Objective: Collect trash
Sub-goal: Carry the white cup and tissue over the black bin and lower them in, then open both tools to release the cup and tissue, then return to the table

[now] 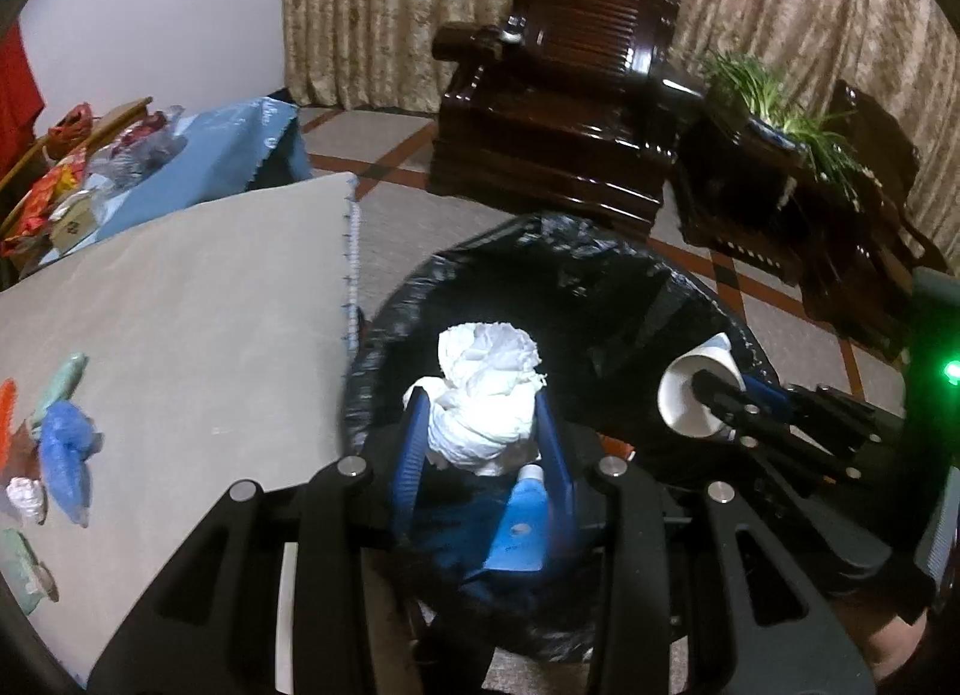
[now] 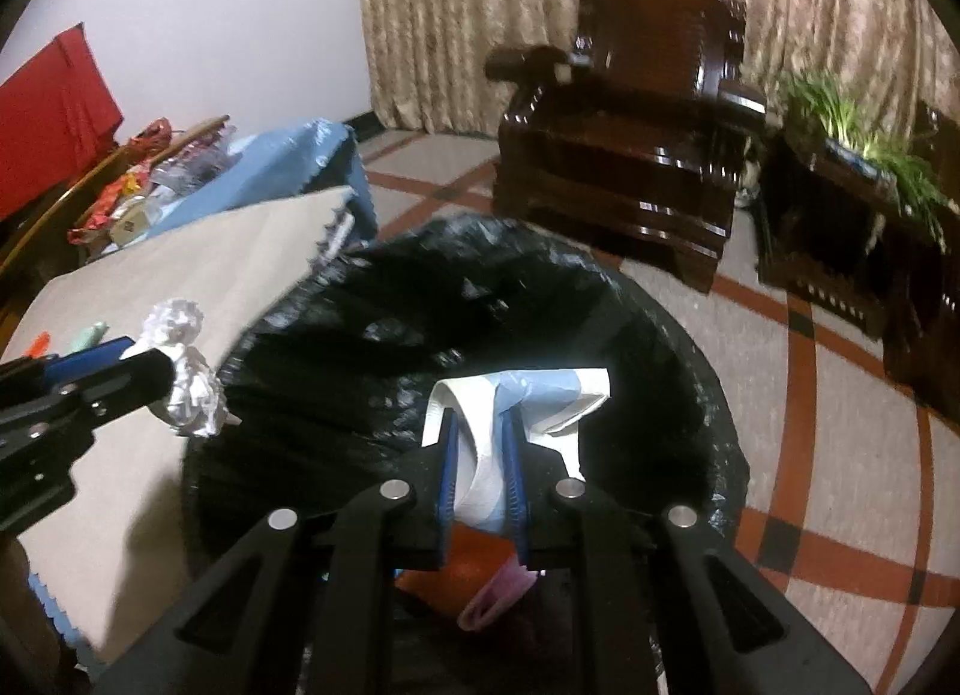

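Black linkage arms fill the bottom of both wrist views; beyond them, blue fingers.

Far left, on the grey-clothed table [image 1: 180, 299]: loose scraps not yet collected — a blue wrapper [image 1: 65, 455], a pale green one [image 1: 60, 380], a foil crumple [image 1: 27, 500]. They lie well apart from the bin, so more trips look necessary.

Left gripper [image 1: 483, 431]: jaws part-closed, pinching a crumpled white tissue wad [image 1: 486, 395] between the blue pads. It hangs directly over the mouth of the black-lined trash bin [image 1: 600, 287], just beside the table's edge — presumably carried there for dropping. Something blue with a white cap [image 1: 522, 515] lies below the wad; whether it is inside the bin I judge likely, not certain.

Right gripper [image 2: 483, 455]: jaws nearly together, clamped on the wall of a flattened white-and-blue paper cup [image 2: 522, 401], also over the bin opening. The narrow pinch suits a thin wall. Orange and pink scraps [image 2: 492, 599] sit beneath it.

Both pieces poised above the liner; judged next step is spreading the jaws. Risk: tissue clinging to the ribbed pads.

Background right: dark wooden armchair [image 1: 570, 95], potted plant [image 1: 774, 101].
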`<state>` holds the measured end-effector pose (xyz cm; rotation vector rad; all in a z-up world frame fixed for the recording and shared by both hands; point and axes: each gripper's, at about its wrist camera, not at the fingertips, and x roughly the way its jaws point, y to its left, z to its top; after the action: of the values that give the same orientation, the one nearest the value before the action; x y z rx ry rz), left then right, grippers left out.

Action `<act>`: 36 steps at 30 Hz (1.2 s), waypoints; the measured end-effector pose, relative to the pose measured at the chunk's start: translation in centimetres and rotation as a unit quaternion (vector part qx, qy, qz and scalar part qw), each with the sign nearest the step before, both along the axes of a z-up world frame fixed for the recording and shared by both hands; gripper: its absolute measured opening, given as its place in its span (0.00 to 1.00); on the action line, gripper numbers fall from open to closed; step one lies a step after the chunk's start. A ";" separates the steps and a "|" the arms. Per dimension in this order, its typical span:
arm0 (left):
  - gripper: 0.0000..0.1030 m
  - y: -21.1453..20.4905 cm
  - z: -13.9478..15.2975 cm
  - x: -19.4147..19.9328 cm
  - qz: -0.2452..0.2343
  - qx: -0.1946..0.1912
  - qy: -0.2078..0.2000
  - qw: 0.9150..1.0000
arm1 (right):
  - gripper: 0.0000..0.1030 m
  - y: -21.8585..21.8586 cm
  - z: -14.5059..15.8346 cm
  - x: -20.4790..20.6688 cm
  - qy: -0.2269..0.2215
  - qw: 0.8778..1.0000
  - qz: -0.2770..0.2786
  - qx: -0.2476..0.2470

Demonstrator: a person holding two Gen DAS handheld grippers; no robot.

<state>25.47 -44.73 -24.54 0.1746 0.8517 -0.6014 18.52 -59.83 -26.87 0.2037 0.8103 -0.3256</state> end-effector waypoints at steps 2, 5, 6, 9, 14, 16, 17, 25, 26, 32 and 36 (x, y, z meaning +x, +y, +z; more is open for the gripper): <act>0.34 -0.9 -0.7 0.1 -0.006 0.004 0.004 1.000 | 0.16 -0.7 -0.7 0.1 0.011 1.000 0.000 0.005; 0.40 -1.3 -1.7 0.5 -0.011 0.008 0.014 1.000 | 0.21 -1.2 -2.0 0.2 0.027 1.000 -0.002 0.009; 0.43 -1.2 -2.0 0.7 -0.010 0.010 0.016 1.000 | 0.29 -1.2 -2.2 0.1 0.028 1.000 -0.004 0.010; 0.49 -0.9 -2.4 0.9 -0.009 0.014 0.017 1.000 | 0.38 -1.1 -2.4 -0.6 0.026 1.000 -0.011 0.013; 0.59 0.5 -2.0 0.9 -0.006 0.013 0.014 1.000 | 0.40 -0.8 -1.8 -1.6 0.022 0.999 -0.020 0.021; 0.64 1.5 -1.7 1.0 0.000 0.015 0.010 1.000 | 0.40 -0.7 -1.0 -2.2 0.014 0.999 -0.026 0.024; 0.64 2.2 -1.6 1.1 0.004 0.015 0.010 1.000 | 0.41 -0.5 -0.5 -2.6 0.010 0.999 -0.032 0.024; 0.70 10.3 0.5 2.0 0.048 0.024 -0.007 0.999 | 0.48 4.2 3.1 -4.0 -0.024 0.998 -0.030 0.044; 0.70 11.9 0.8 2.1 0.056 0.027 -0.013 0.998 | 0.48 5.2 3.5 -3.9 -0.028 0.998 -0.021 0.046; 0.73 21.0 2.4 2.8 0.114 0.034 -0.030 0.992 | 0.48 13.0 4.7 -1.7 -0.036 0.997 0.052 0.051; 0.74 27.1 3.1 3.4 0.159 0.043 -0.045 0.985 | 0.48 18.5 5.5 0.3 -0.042 0.993 0.099 0.050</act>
<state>28.86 -17.62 -21.45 0.1394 0.7976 -0.2548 18.83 -41.33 -21.42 0.2272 0.7567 -0.0889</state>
